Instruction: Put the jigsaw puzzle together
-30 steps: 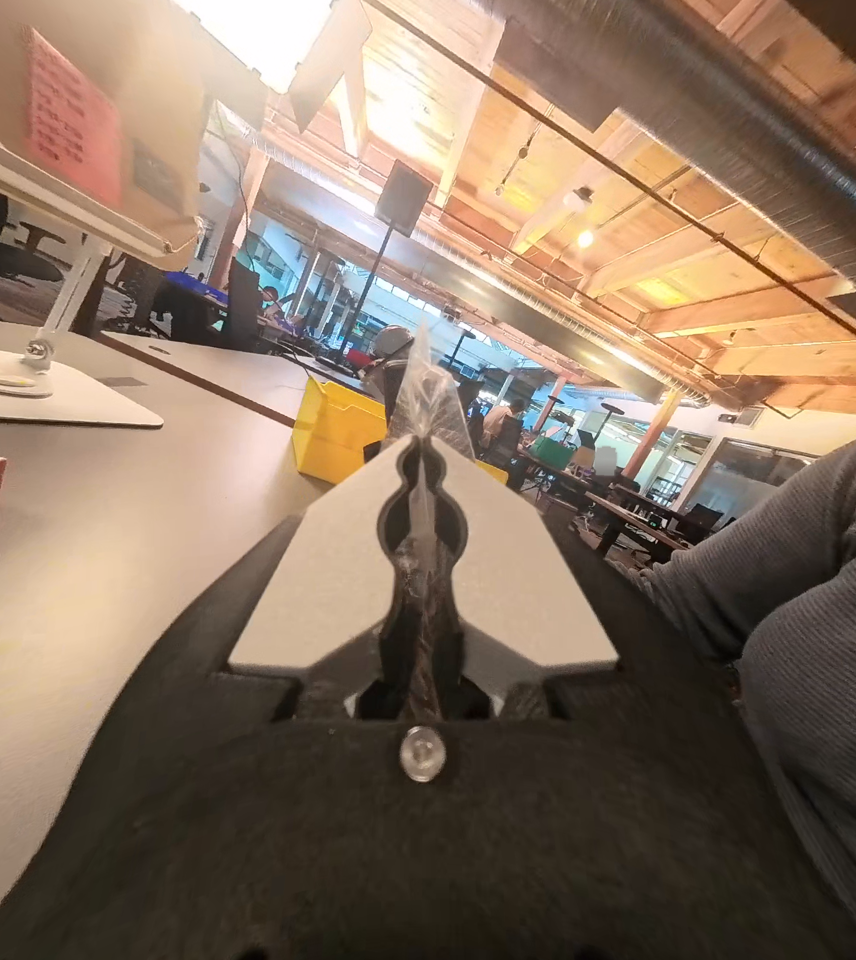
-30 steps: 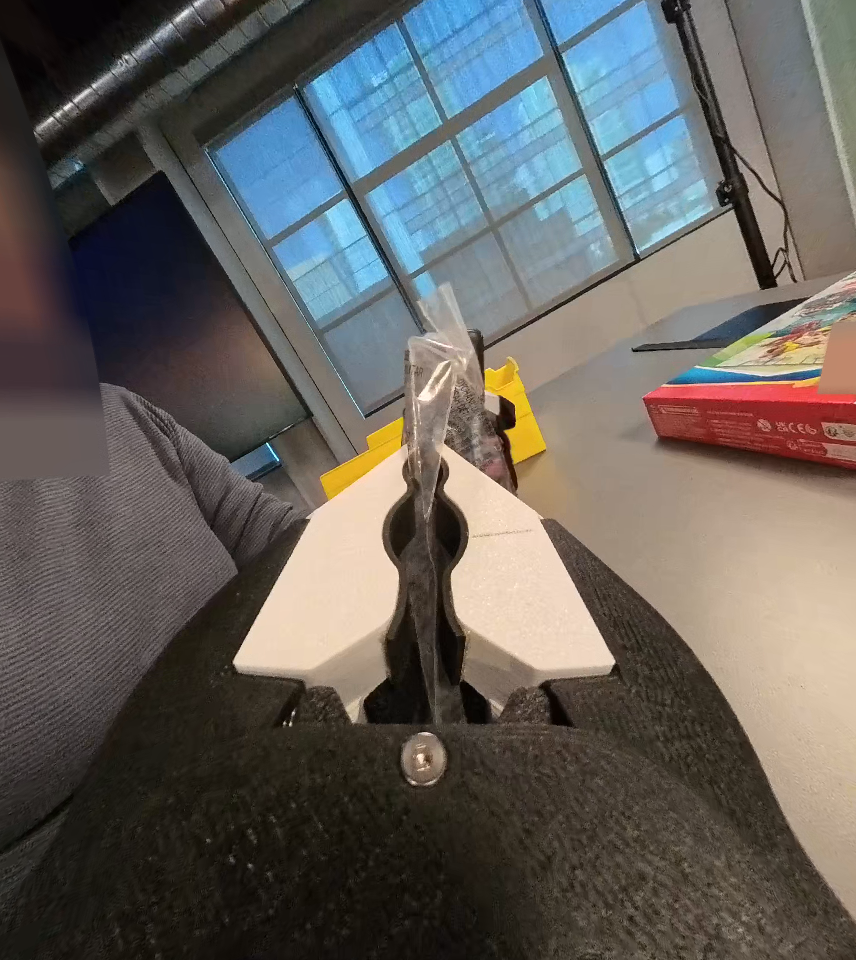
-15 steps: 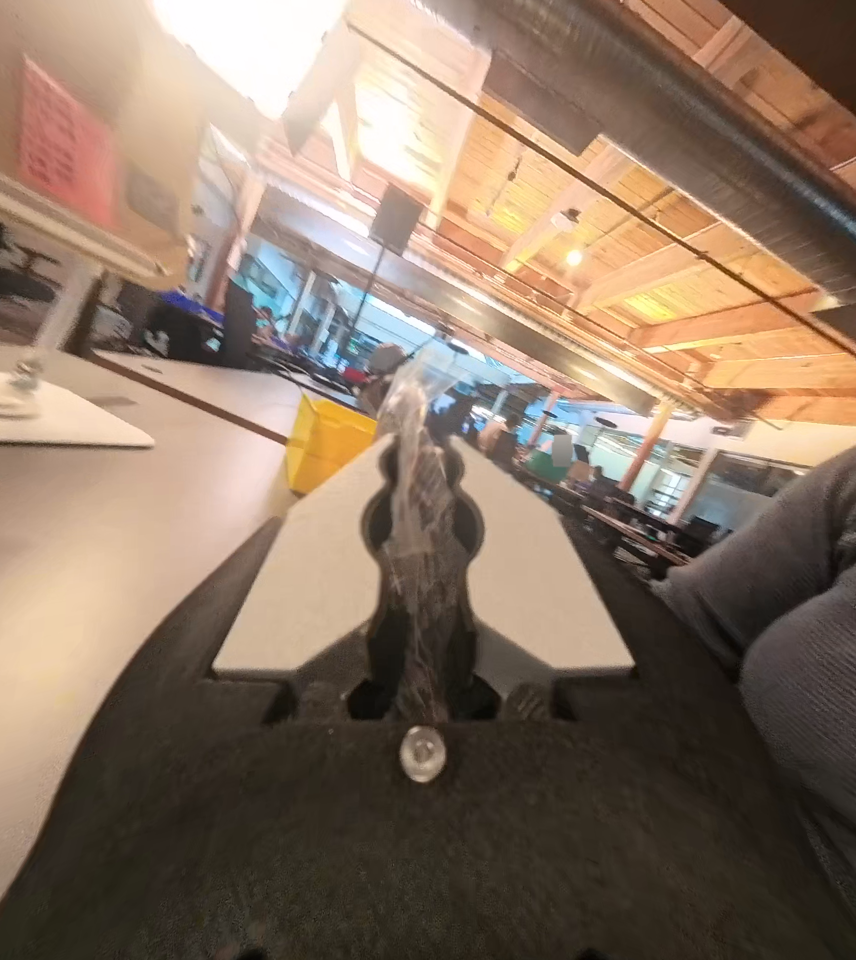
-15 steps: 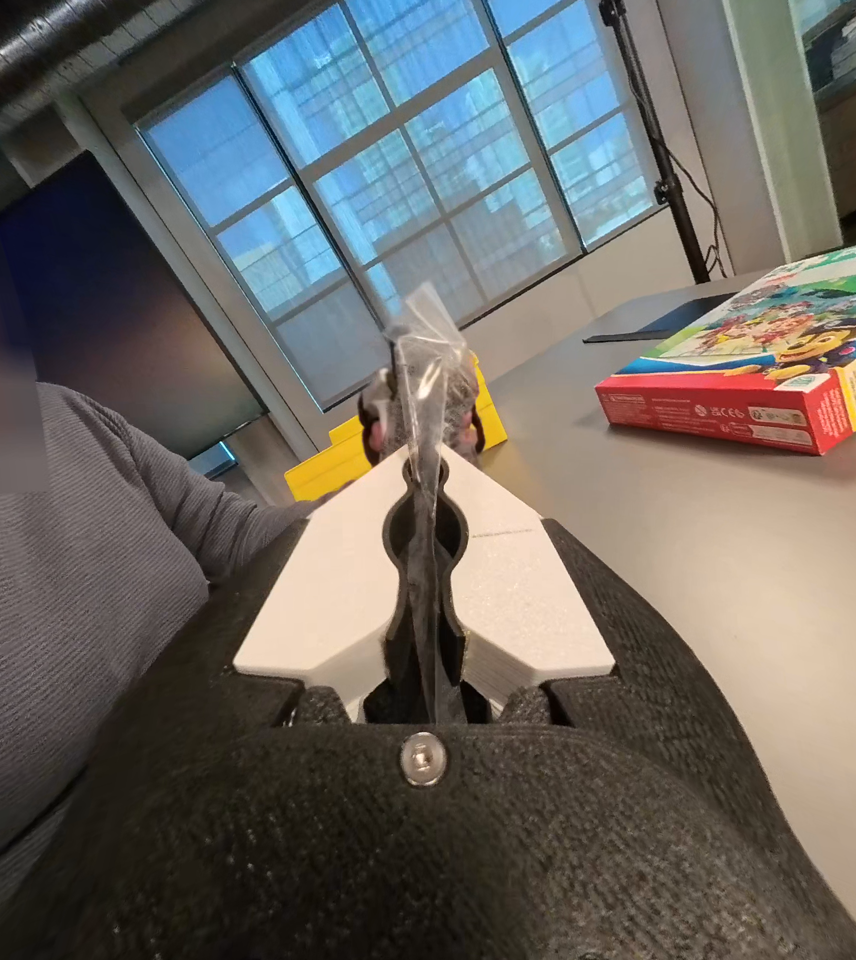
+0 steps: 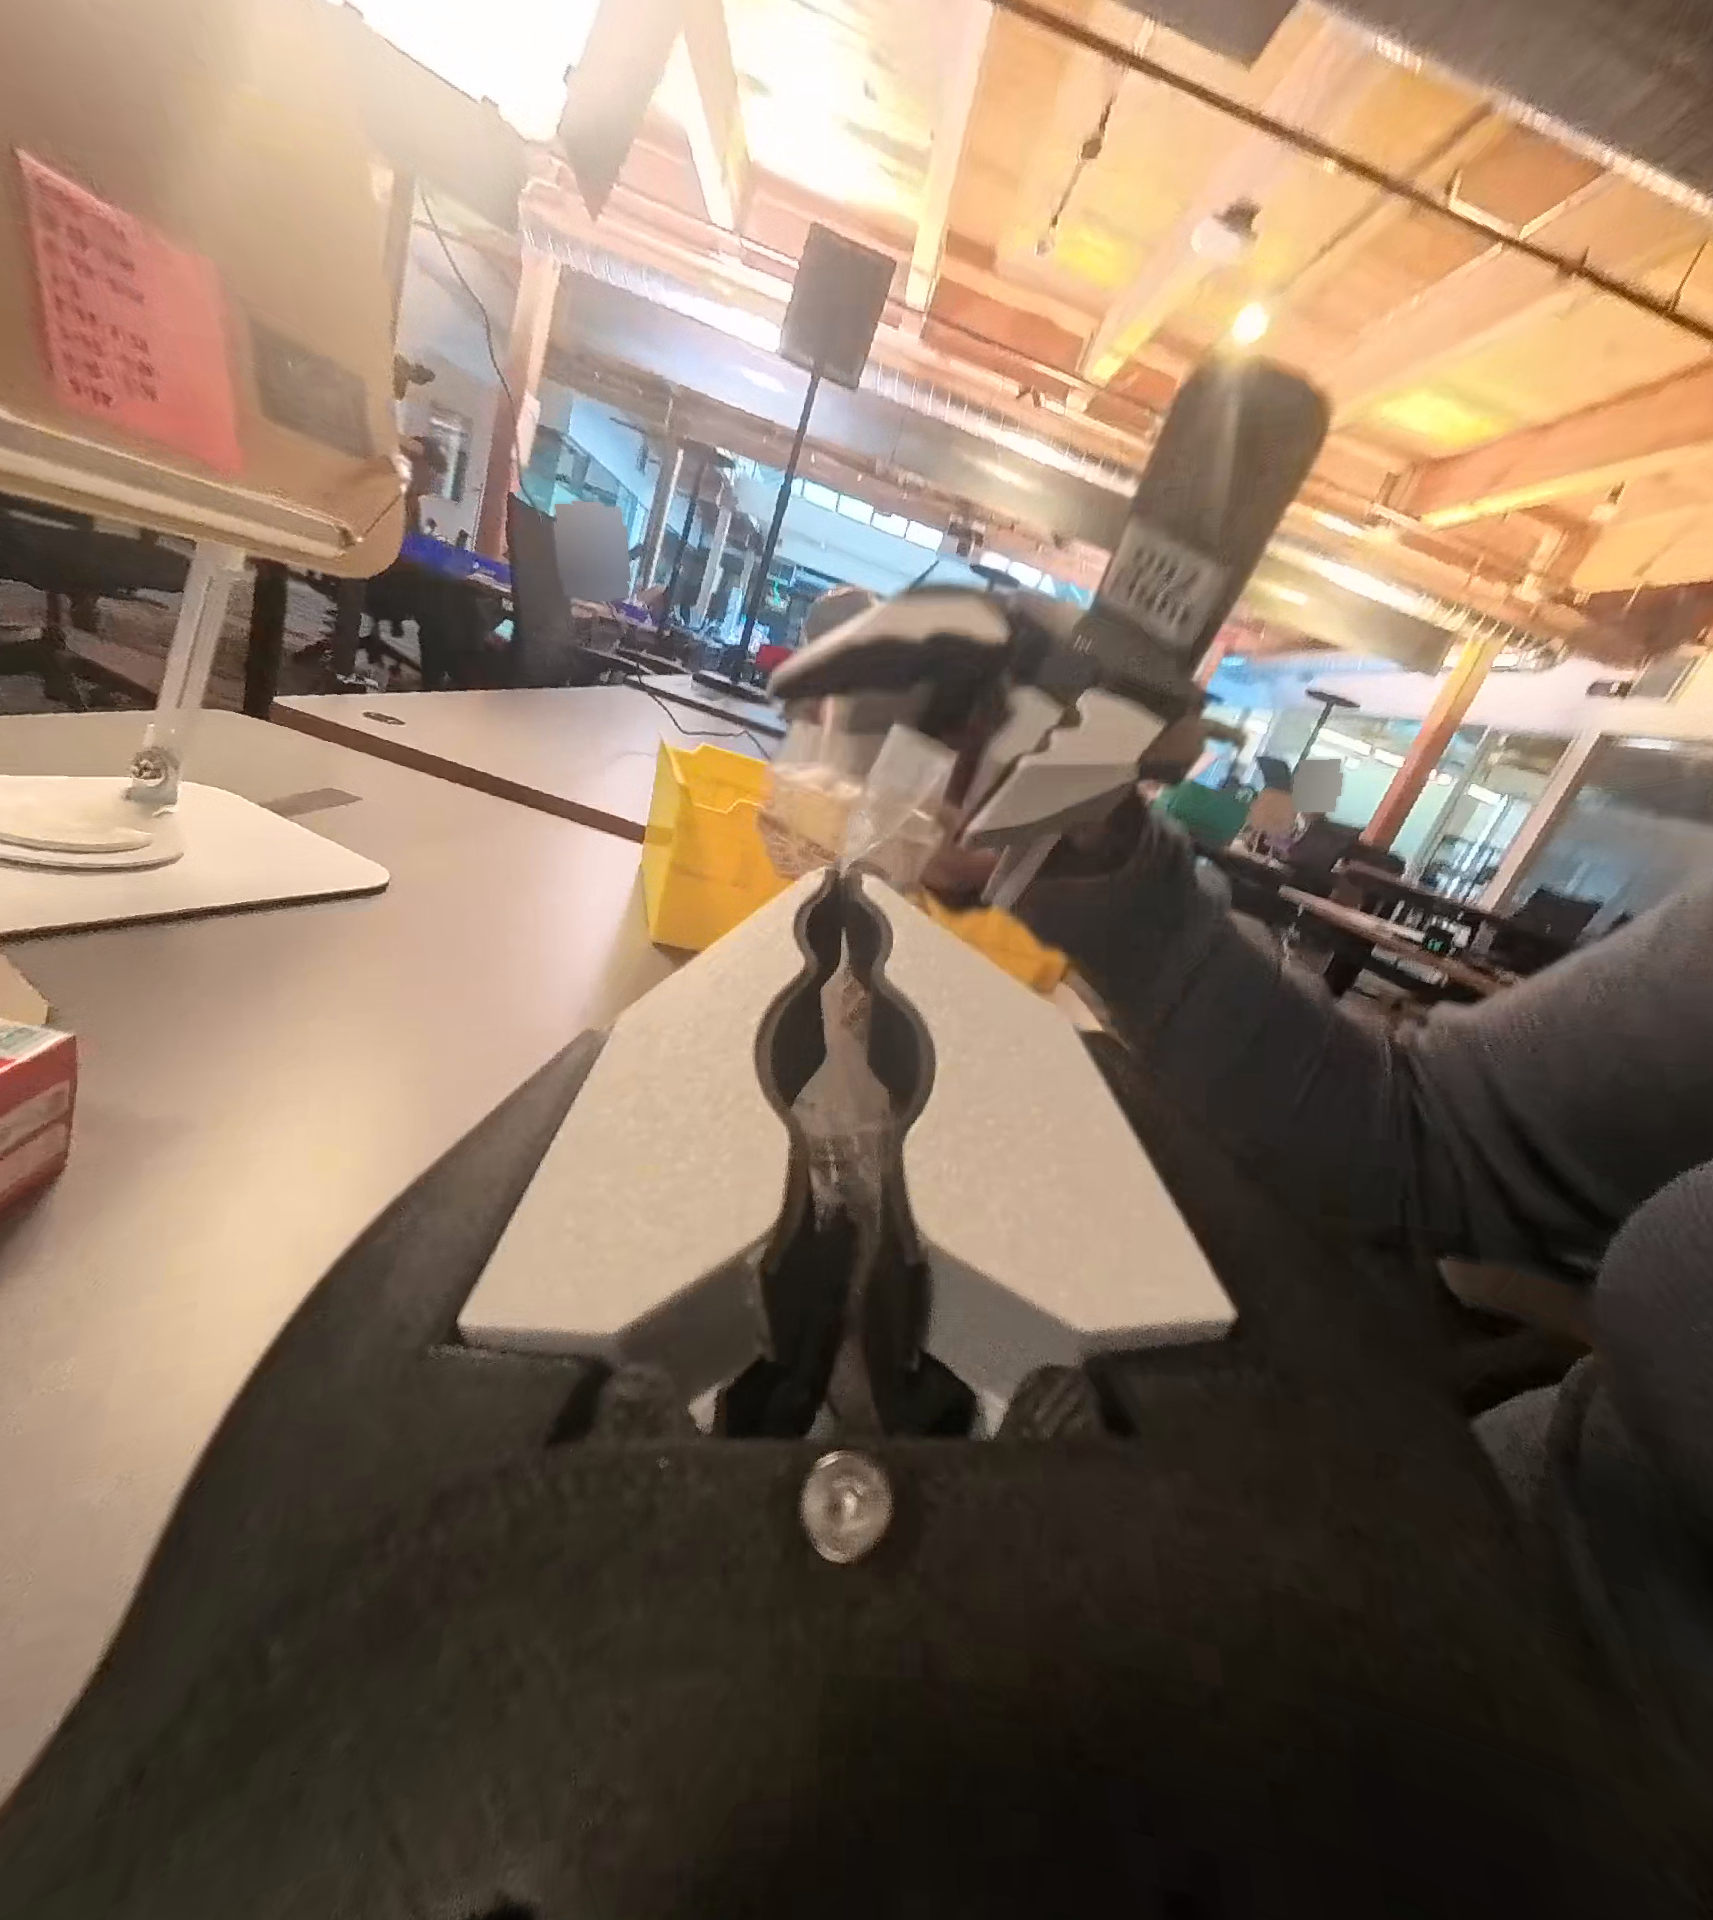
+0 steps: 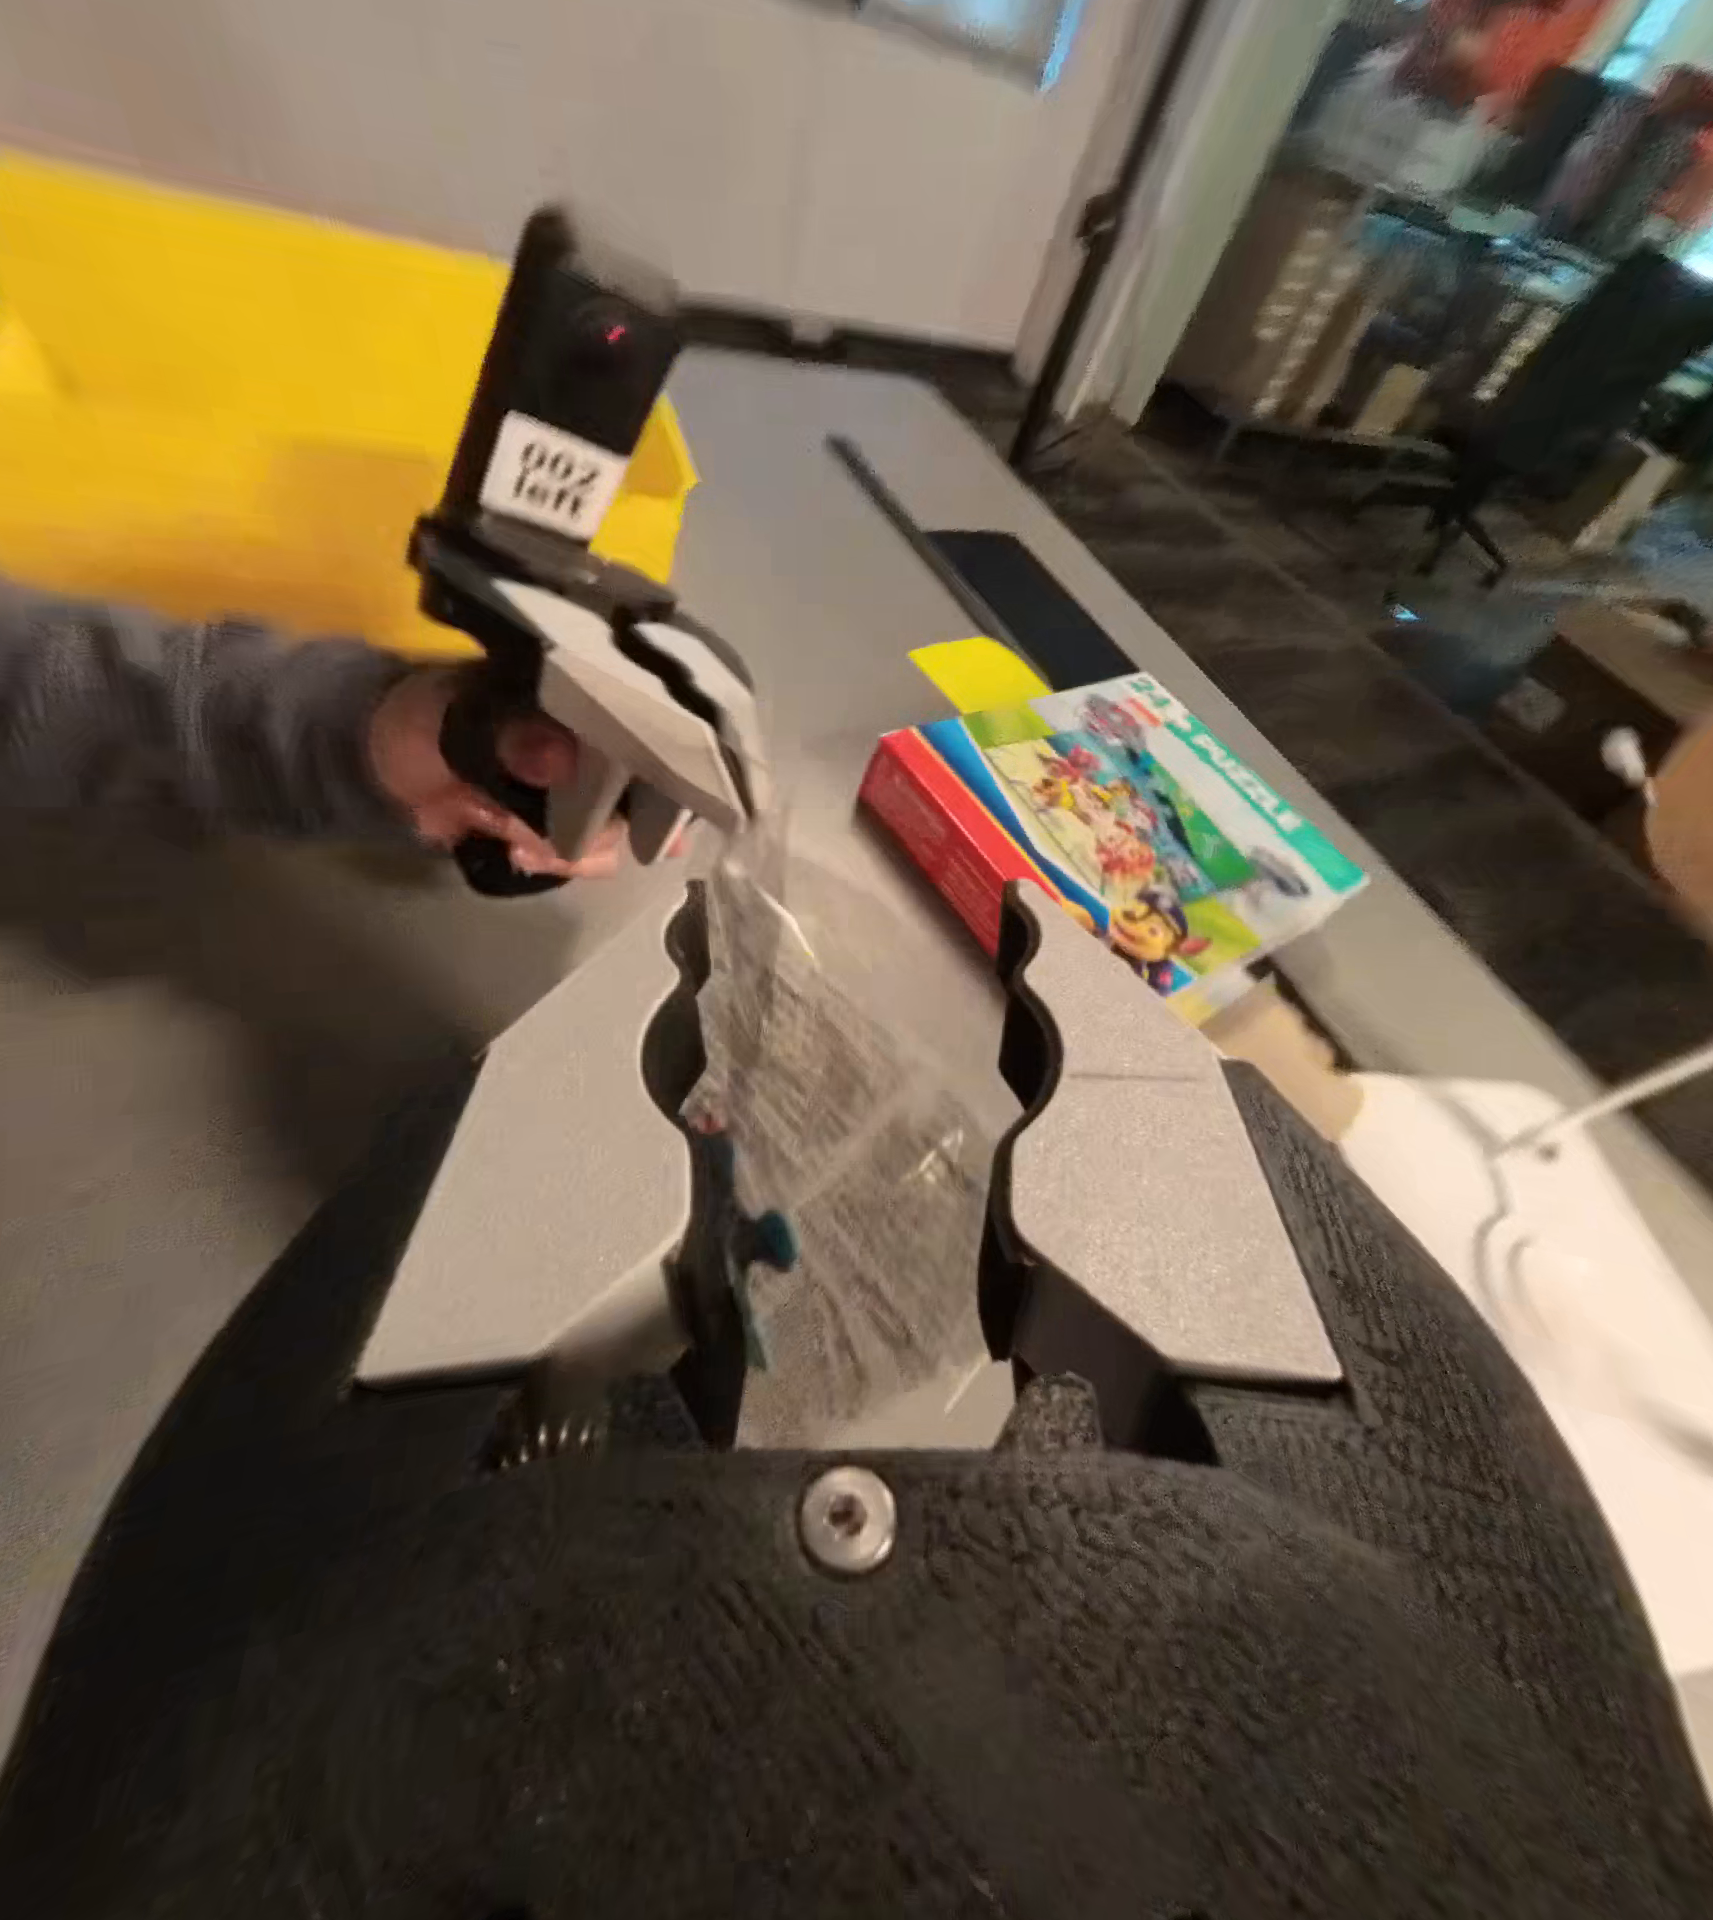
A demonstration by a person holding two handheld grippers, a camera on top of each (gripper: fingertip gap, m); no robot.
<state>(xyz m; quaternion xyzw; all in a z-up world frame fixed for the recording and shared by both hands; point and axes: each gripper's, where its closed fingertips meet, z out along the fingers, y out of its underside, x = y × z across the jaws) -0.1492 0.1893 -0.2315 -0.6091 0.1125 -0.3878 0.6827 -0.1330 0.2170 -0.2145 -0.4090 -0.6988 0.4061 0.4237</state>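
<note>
Left gripper: our left gripper (image 5: 847,888) is closed tight on a clear plastic bag (image 5: 857,821); the film runs down the slot between its 2 pads and fans out past the tips.

Right gripper: our right gripper (image 6: 847,904) stands wide, pads well apart. The bag (image 6: 810,1101) hangs in the gap, close against the left pad (image 6: 686,935); the right pad is clear of it, so we count nothing as gripped there.

Bag: it is off the bench (image 6: 831,582), hanging from the left gripper's tips (image 6: 727,790) into the right gripper's gap. It looks thin and limp, with small dark and teal bits inside; blur hides what they are.

Around us: a red picture box (image 6: 1091,821) lies on the bench just beyond the right gripper, a yellow bin (image 5: 706,842) stands farther off, and a white stand base (image 5: 104,842) lies to the left.

Doing it well: we judge that only 1 grasp carries the bag now, so the left pinch should not slacken.

Film: we think a bag this slack swings and sticks to a pad easily, so slow, level moves suit it better than jerks.

Right pads: if we grip again, we would centre the film between both pads first; touching 1 pad alone would only push it aside.

Risk: a pinch on the film's edge may slip, and the contents could shift.
</note>
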